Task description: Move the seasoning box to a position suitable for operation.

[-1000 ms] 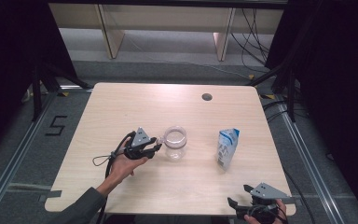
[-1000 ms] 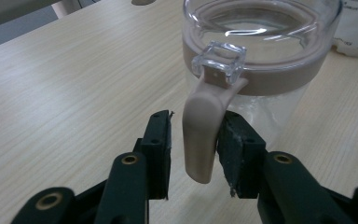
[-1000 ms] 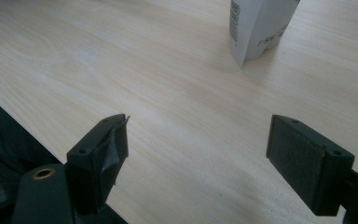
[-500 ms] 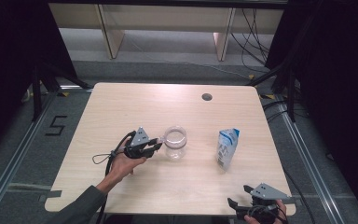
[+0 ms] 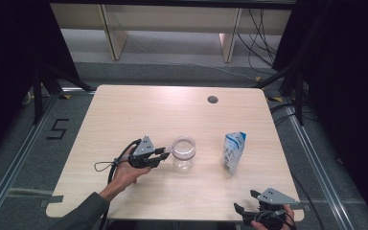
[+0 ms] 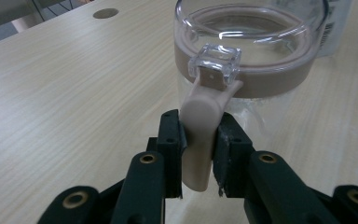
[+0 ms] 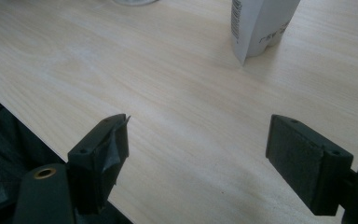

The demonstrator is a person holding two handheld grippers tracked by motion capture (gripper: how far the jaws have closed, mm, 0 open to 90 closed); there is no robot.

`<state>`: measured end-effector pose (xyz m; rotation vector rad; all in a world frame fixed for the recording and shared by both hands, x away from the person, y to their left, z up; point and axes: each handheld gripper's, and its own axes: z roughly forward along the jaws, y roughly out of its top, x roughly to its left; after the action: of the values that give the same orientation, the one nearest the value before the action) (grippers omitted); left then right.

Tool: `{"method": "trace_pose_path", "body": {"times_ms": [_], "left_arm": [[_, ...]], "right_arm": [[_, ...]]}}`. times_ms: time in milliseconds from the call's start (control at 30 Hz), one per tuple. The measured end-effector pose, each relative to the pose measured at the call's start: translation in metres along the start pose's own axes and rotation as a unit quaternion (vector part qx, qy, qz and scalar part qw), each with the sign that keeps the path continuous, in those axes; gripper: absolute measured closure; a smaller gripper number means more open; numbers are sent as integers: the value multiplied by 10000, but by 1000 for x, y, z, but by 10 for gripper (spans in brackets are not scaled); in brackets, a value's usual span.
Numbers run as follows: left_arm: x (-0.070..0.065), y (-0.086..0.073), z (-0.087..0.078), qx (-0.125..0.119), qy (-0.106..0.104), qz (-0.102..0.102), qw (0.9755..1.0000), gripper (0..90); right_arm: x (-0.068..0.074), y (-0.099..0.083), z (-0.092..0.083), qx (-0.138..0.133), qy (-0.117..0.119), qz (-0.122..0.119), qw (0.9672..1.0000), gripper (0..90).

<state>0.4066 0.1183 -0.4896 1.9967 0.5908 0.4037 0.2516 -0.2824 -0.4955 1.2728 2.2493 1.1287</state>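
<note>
- The table [image 5: 124, 120] is of pale wood with a fine grain and a small dark round hole [image 5: 212, 99] near its far edge; around it there is grey floor and black curtains.
- A clear jar [image 5: 183, 152] stands upright near the middle of the table, a little toward my side.
- The jar has a see-through lid with a beige band around the rim, and a clear square catch sits on the side that faces me.
- From this catch a beige latch handle [image 6: 199, 135] hangs down along the jar's wall.
- My left gripper [image 6: 199, 149] has just been closing, and now its two black pads press on the handle from both sides.
- A white and blue carton [image 5: 232, 152] stands to the right of the jar, well apart from it.
- My right gripper [image 7: 198, 154] waits at the near right edge of the table, its jaws spread wide with nothing between them.
</note>
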Motion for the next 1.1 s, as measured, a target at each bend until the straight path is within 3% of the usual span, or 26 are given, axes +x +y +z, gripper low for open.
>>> {"method": "trace_pose_path", "body": {"times_ms": [100, 233, 267, 333, 367, 400, 433, 467, 600, 633, 667, 767, 833, 867, 933, 967, 1000, 1033, 1100], "left_arm": [[-6, -1, -3, -6, -57, 70, 10000, 741], [-12, -2, -6, -4, -123, 113, 9999, 741], [-14, -3, -6, -47, -162, 76, 9998, 741], [-17, -3, -9, -31, -201, 122, 9997, 740], [-19, -4, -10, -30, -185, 58, 9998, 741], [-20, -4, -11, -30, -211, 137, 9997, 741], [-22, -5, -11, -43, -211, 58, 9998, 740], [-23, -5, -13, -28, -210, 113, 9997, 741], [-29, -7, -14, -79, -299, 123, 9994, 740], [-31, -7, -13, -76, -326, 73, 9994, 740], [-32, -7, -14, -34, -326, 185, 9993, 740], [-36, -8, -15, -13, -376, 143, 9992, 740], [-39, -8, -15, -36, -409, 87, 9991, 740], [-39, -8, -17, 11, -384, 172, 9991, 740], [-41, -9, -16, -78, -431, 106, 9990, 739], [-42, -9, -17, -75, -421, 44, 9991, 739], [-43, -9, -17, -51, -400, 21, 9992, 739], [-42, -9, -18, -47, -408, 116, 9991, 739], [-43, -9, -18, -49, -392, 54, 9992, 739]], "right_arm": [[-2, 0, 1, -23, 15, -145, 9999, 221], [0, 0, 0, 32, 5, 18, 10000, 221], [-2, 0, 1, -26, -11, -130, 9999, 222], [-2, 0, 1, -25, 7, -140, 9999, 223], [-2, 0, 0, 7, 52, -71, 10000, 223], [2, 0, -1, 104, 33, 143, 9998, 223], [0, 0, 0, 31, -2, -7, 10000, 223], [-2, 0, 1, -29, -6, -135, 9999, 223], [-2, 0, 0, 1, -8, -124, 9999, 223], [0, 0, 0, -2, -4, -11, 10000, 223], [-2, 0, 1, -26, 10, -139, 9999, 223], [-2, 0, 1, -29, -2, -137, 9999, 223], [0, 0, 0, 10, 1, -10, 10000, 223], [0, 0, 0, 9, 15, -29, 10000, 223], [-3, 0, 1, -17, -5, -151, 9999, 222], [-2, 0, 1, -11, 35, -98, 9999, 222], [2, 0, 0, 54, 36, 101, 9999, 222], [0, 0, 0, 20, -5, -16, 10000, 222], [0, 0, 0, 19, 20, -35, 10000, 223]]}}
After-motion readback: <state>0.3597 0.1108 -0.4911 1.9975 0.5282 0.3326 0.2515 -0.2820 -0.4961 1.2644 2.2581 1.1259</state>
